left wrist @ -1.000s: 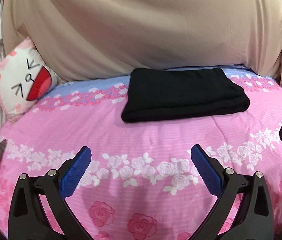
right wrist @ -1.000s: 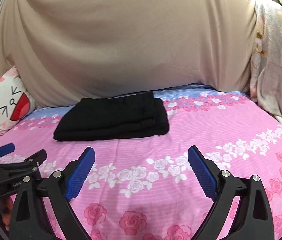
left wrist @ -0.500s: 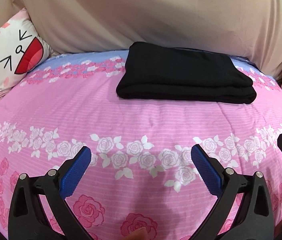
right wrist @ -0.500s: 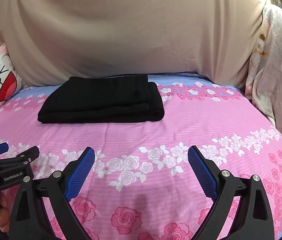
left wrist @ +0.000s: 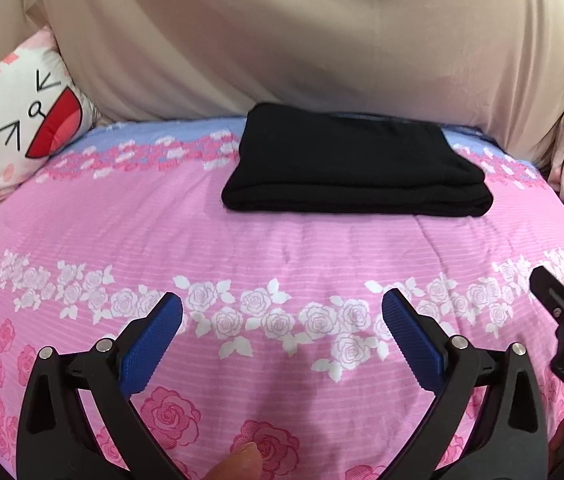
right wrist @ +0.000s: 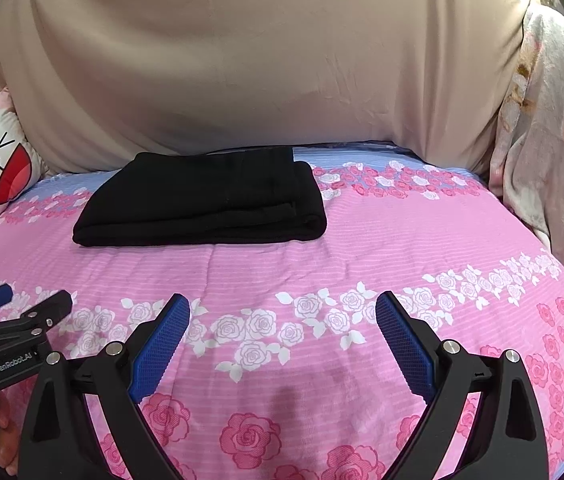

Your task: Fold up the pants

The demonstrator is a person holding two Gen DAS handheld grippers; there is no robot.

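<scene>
In the right wrist view, the white lettering "GenRobot.AI" is read on the black body of the left gripper (right wrist: 22, 304) at the lower left edge. In the left wrist view, the letters "DAS" are made out on the black housing of the right gripper (left wrist: 561, 280); the remainder is cut off by the edge.

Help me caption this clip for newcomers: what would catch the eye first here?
The black pants, folded into a neat rectangle, lie at the far side of the pink rose-print bedspread, in front of a beige sheet. Nearer the camera, the left gripper and right gripper hover open and empty. A cat-face pillow leans at far left.
</scene>
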